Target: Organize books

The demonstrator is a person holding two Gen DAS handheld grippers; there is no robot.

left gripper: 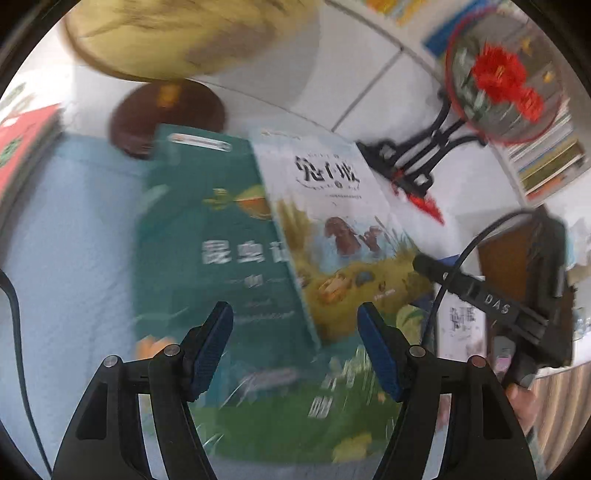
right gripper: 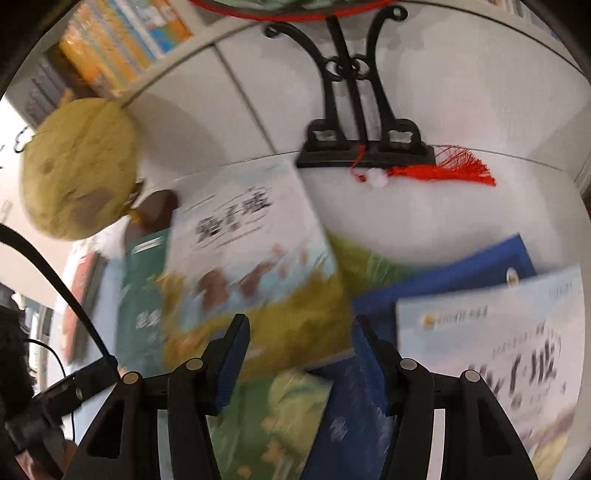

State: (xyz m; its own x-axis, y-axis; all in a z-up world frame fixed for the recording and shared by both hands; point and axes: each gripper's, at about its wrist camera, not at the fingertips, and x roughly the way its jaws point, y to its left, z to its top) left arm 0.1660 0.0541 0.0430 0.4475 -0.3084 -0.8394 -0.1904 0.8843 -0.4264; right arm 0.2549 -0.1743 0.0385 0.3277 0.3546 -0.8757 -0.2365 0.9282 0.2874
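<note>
- left gripper (left gripper: 295, 325): jaws apart, nothing between the pads; right gripper (right gripper: 299, 339): jaws part-open over the pile, empty
- white picture book (left gripper: 332, 236) lies on the teal book (left gripper: 207, 240); thin, glossy, likely light, slippery, floppy; best pinched at its free edge
- globe (left gripper: 177, 33) stands behind

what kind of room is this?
Likely a home study or reading corner: a white desk strewn with picture books, a bookshelf packed with more, and a globe beside them.
</note>
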